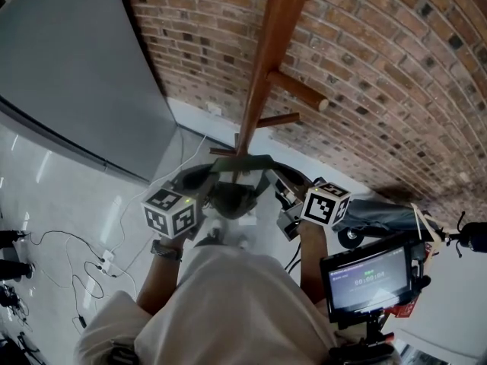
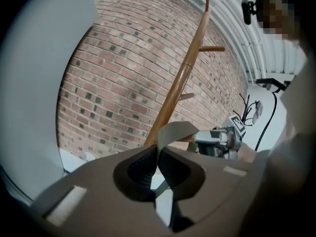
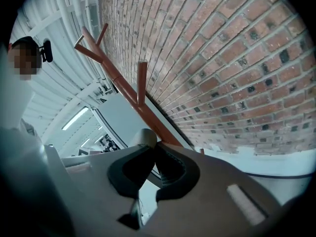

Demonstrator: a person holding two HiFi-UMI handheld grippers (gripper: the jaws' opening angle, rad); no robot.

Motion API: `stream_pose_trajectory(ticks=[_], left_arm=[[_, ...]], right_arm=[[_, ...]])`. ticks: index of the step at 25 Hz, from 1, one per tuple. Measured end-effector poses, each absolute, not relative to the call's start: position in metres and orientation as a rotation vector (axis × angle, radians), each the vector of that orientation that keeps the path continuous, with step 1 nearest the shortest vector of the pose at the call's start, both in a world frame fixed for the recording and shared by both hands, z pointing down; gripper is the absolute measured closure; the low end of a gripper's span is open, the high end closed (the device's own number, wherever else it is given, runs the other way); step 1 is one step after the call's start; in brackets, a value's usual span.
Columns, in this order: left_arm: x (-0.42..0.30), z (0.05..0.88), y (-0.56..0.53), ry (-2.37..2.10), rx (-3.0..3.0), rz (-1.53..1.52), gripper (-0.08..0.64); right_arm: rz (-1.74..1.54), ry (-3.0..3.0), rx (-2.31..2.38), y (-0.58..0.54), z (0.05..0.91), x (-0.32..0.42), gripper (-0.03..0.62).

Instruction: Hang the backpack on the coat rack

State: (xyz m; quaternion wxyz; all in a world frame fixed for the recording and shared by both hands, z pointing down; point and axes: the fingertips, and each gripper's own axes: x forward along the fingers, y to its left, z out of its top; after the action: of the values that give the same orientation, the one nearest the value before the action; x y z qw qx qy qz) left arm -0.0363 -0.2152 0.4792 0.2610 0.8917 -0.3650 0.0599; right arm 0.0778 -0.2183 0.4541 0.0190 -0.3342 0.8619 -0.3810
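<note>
The wooden coat rack (image 1: 262,74) rises in front of me against the brick wall, with a peg (image 1: 300,91) sticking out to the right. A grey backpack (image 1: 232,200) hangs between my hands, its top strap (image 1: 242,161) stretched across the pole's foot. My left gripper (image 1: 199,178) is shut on the strap (image 2: 175,131); in the left gripper view its jaws (image 2: 157,154) pinch the loop just before the pole (image 2: 180,83). My right gripper (image 1: 278,182) is shut on the strap's other end (image 3: 143,138), jaws (image 3: 152,154) closed, with the rack (image 3: 133,100) and its pegs behind.
A brick wall (image 1: 396,59) stands behind the rack and a grey panel (image 1: 68,59) to the left. Cables (image 1: 84,261) lie on the glossy floor at left. A small monitor on a stand (image 1: 369,280) and a black wheeled object (image 1: 373,215) sit to the right.
</note>
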Motion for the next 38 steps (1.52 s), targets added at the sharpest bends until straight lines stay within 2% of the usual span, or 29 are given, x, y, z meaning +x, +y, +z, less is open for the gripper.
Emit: stream_pose_trajectory(ticks=[38], left_arm=[[-0.008, 0.537, -0.218, -0.882, 2.351, 0.343, 0.551]], right_arm=[[-1.340, 2.817, -1.131, -0.226, 0.526, 0.069, 0.580]])
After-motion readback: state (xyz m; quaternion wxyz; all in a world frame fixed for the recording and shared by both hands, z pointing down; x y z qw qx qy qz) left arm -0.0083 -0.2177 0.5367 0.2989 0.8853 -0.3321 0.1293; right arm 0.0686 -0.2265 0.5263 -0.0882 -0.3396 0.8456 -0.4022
